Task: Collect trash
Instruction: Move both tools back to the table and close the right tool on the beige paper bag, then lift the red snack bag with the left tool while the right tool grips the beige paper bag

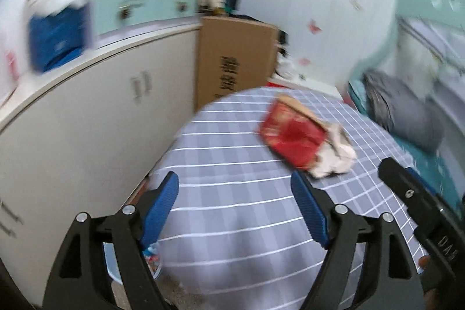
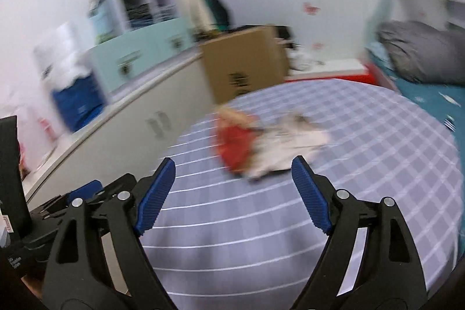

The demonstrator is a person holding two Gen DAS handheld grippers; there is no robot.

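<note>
A home bedroom. A bed [image 1: 247, 193] in checked sheets fills it, grey pillow [image 1: 407, 112] alongside. White cabinets [image 1: 87, 121] and a cardboard box [image 1: 235, 60] line the wall.

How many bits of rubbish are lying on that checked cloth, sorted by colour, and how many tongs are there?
Red wrapper: 1
Pale crumpled paper: 1, touching the wrapper on the checked cloth
Tongs: 2, the left tongs and right tongs, both open and empty
Total: 4
</note>
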